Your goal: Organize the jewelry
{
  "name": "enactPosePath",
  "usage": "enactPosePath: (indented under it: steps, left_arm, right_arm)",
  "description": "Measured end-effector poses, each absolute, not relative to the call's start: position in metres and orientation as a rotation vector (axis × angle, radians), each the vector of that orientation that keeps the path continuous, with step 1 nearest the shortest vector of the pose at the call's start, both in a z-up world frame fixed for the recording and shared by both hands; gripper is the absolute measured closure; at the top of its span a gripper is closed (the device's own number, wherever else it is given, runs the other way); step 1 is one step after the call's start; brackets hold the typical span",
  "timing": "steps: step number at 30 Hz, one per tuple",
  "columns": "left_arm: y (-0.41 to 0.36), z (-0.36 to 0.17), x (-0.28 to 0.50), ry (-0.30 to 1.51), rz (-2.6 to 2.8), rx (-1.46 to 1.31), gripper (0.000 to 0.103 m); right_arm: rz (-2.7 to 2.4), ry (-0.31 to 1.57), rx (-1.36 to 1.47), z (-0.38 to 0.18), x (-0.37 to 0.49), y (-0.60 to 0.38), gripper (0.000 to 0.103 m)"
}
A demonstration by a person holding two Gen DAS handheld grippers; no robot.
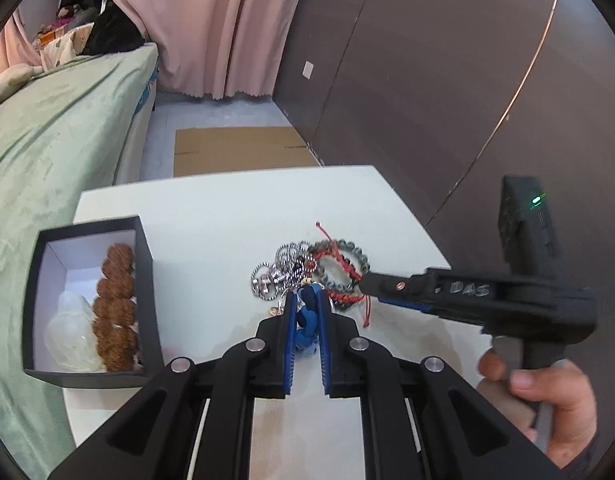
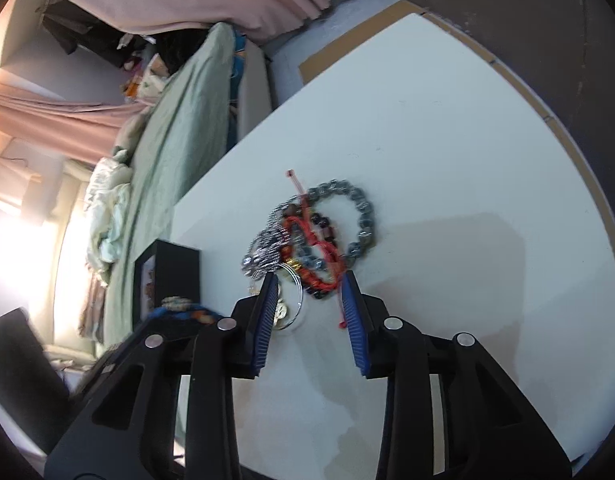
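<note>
Jewelry filled both my claws' views: my left gripper (image 1: 307, 300) was clamped tight on a blue braided cord (image 1: 307, 320), chunky and knotted, its long axis running twelve to six between the pads. My right gripper (image 2: 309, 280) stood partly open, nothing pinched, its tips at the six o'clock edge of the jewelry pile (image 2: 313, 236): grey bead bracelet (image 2: 361, 212), red woven cord (image 2: 315, 268), silver chain (image 2: 263, 254). At nine o'clock sat the black box (image 1: 145, 280) holding brown beads (image 1: 115, 308), on the white table (image 1: 227, 216).

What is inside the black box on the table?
The black box holds a brown beaded bracelet along its right side, beside something pale and translucent. Whatever lies beneath them is covered.
</note>
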State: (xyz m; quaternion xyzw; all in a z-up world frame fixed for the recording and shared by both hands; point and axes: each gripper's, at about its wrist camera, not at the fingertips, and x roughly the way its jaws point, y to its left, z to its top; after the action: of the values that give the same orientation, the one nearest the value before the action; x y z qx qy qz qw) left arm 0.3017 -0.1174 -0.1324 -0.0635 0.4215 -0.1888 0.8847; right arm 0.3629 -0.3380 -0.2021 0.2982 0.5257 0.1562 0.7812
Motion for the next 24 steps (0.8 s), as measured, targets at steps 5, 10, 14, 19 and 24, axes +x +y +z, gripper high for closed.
enactPosePath:
  steps: [5,10,14,19,24]
  left_arm:
    - [-0.110,-0.116,0.296,0.849,-0.383,-0.142,0.095]
    - [-0.098,-0.098,0.289,0.816,-0.373,-0.155,0.095]
    - [-0.088,-0.086,0.283,0.796,-0.365,-0.162,0.095]
    - [-0.074,-0.075,0.276,0.778,-0.354,-0.176,0.095]
    - [-0.064,-0.069,0.272,0.765,-0.349,-0.175,0.095]
  right_arm:
    - [0.324,1.175,0.642,-0.210,0.366,-0.331,0.089]
    - [0.324,1.134,0.640,-0.199,0.359,-0.330,0.101]
    - [0.389,1.072,0.654,-0.179,0.348,-0.324,0.101]
    - [0.313,1.031,0.620,-0.163,0.342,-0.325,0.101]
    - [0.245,1.087,0.636,-0.178,0.349,-0.337,0.078]
